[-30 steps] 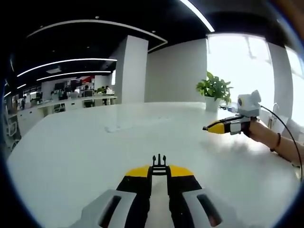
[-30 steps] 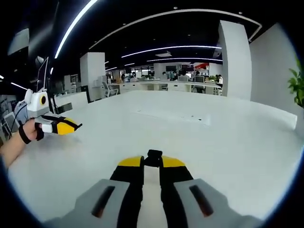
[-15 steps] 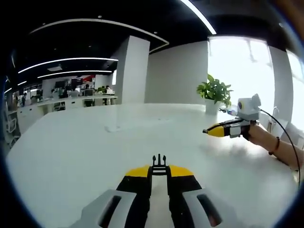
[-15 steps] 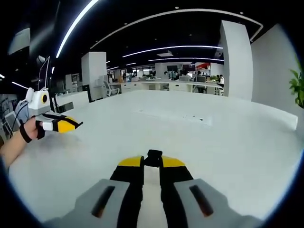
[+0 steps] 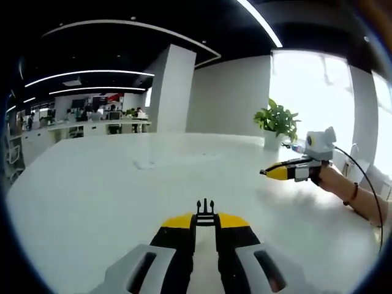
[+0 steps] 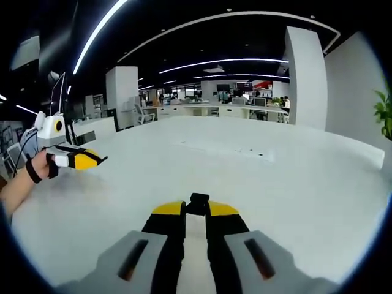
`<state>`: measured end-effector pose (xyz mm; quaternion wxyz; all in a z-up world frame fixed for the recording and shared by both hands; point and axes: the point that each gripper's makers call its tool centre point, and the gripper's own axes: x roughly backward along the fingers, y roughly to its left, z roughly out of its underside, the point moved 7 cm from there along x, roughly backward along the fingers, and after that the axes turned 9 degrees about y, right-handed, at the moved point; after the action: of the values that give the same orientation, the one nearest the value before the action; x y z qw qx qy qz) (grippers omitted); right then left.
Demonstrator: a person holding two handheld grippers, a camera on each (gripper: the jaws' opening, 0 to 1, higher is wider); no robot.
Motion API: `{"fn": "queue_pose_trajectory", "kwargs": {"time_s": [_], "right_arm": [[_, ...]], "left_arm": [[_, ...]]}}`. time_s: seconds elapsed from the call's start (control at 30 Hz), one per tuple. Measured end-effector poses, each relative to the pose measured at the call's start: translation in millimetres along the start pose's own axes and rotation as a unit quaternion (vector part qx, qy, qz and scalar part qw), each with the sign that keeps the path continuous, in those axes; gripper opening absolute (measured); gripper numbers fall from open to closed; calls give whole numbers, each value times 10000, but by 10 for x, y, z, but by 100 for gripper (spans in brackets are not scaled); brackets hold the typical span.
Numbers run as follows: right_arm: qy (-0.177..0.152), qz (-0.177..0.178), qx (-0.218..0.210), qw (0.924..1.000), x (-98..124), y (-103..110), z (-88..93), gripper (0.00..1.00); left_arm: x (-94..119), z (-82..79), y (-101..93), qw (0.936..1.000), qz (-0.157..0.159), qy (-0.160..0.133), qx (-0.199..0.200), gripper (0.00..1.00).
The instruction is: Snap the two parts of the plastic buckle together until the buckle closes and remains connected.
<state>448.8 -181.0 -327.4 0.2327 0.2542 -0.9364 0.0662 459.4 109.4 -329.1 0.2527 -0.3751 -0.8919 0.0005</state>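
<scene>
I have my left gripper [image 5: 205,222] clamped on the black pronged plastic buckle half [image 5: 205,208], whose thin prongs stick up past the yellow jaw tips. My right gripper [image 6: 196,209] is clamped on the other black plastic buckle half [image 6: 198,199], a blunt, blocky piece that I take to be the socket, though it is too small to make out its opening. Both halves are held above the broad white table [image 5: 92,202], and the two grippers are well apart: in the left gripper view the right one hangs off to the right near the green potted plant [image 5: 277,119], and in the right gripper view the left one sits far to the left in the person's hand [image 6: 38,166].

The step in hand, as I judge it, is bringing the halves together. To do it well I would turn both wrists inward until each gripper faces the other, then line the prongs up squarely with the socket mouth before closing the gap. A skewed entry would likely jam one prong, so I would go slowly along one straight line, keep both grips firm, push until the prongs seat, then tug lightly to check the hold.
</scene>
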Motion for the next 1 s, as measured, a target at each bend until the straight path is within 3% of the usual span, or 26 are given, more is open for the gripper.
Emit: {"fn": "queue_pose_trajectory", "kwargs": {"time_s": [0.47,1.0], "right_arm": [[0,-29,43,10000,2,12,2,12],[-101,-226,133,9996,46,75,-48,12]], "left_arm": [[13,-4,-31,10000,40,4,-49,11],[41,28,-215,9998,203,17,-87,11]]}}
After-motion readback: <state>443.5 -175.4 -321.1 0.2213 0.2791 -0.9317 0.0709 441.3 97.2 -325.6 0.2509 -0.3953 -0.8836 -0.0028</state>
